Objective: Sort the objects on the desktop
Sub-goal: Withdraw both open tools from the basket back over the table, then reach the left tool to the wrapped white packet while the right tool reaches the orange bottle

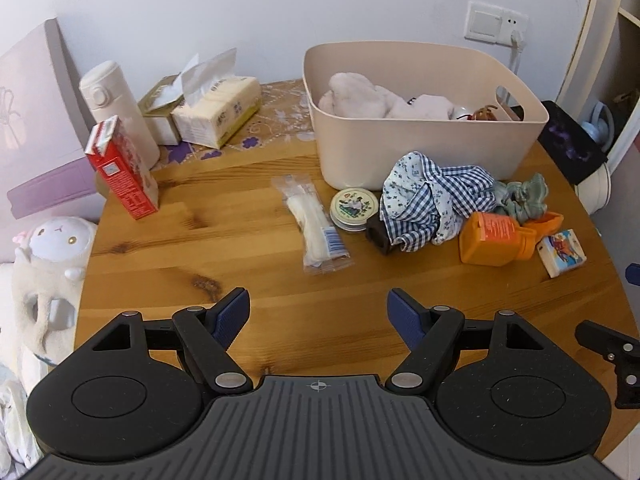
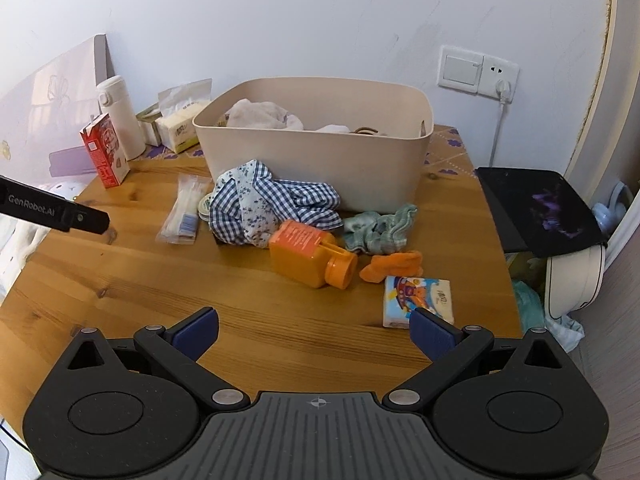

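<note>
We hover over the wooden table [image 1: 224, 240] with both tools spread wide and empty — the left gripper [image 1: 318, 314] has nothing but bare wood between its blue pads, and the right gripper [image 2: 314, 334] is just as wide, its right pad overlapping the small cartoon tissue pack [image 2: 418, 296] in the picture, though we cannot tell whether it touches.

The clutter sits ahead of us in front of the beige bin [image 2: 320, 160], which already holds some pale cloth. The checked cloth [image 2: 264, 204] is heaped against the bin's front wall, and here is the first trap: it drapes over a dark item and lies just beside the round tin [image 1: 354, 208], so a pinch on the fabric could drag those neighbours along or nudge the tin into rolling. The orange bottle [image 2: 308, 258] lies on its side touching that cloth, cap toward us — we judge it smooth and rounded, likely to squirt out of the pads if gripped off-centre. The green scrunchie [image 2: 378, 226] and the orange sock [image 2: 394, 266] are soft and low, so the pads could close on air or scrape the wood.

On the left, the clear packet [image 1: 316, 222] looks slippery and flat — hard to get under. The red carton [image 1: 122, 168] stands upright just beside the white flask [image 1: 116, 108]; a careless sweep from our left tool could topple either one.
</note>
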`<state>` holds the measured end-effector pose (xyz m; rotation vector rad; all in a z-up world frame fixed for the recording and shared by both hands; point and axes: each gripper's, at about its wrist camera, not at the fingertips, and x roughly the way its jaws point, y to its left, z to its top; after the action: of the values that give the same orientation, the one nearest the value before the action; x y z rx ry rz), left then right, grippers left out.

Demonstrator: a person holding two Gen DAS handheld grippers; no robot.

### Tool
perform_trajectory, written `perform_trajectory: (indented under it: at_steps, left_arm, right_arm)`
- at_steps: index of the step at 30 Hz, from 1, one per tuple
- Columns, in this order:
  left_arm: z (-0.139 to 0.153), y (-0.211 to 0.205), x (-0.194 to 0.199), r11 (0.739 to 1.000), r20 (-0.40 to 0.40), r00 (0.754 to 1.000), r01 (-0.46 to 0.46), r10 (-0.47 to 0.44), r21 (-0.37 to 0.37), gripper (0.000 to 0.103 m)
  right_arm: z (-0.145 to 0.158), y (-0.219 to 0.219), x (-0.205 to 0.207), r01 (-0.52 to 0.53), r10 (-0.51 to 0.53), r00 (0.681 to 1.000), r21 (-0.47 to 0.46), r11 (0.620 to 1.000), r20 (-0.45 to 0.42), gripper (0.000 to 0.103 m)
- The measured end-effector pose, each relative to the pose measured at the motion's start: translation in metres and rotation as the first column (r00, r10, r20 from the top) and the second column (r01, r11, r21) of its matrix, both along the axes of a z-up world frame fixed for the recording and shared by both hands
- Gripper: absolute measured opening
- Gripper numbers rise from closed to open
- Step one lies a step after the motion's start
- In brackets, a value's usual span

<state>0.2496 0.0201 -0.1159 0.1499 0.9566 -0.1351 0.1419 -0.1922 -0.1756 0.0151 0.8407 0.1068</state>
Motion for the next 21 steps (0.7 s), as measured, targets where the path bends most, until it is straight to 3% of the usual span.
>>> perform_trajectory:
  at_steps: [21]
  left_arm:
    - [-0.059,-0.004,0.08,1.0,-0.084,0.996,0.03,-0.03,-0.002,0.077]
  right_arm:
    - [-0.054,0.028,0.065,0.107,-0.106,0.989,0.003,0.994,-0.102,0.103]
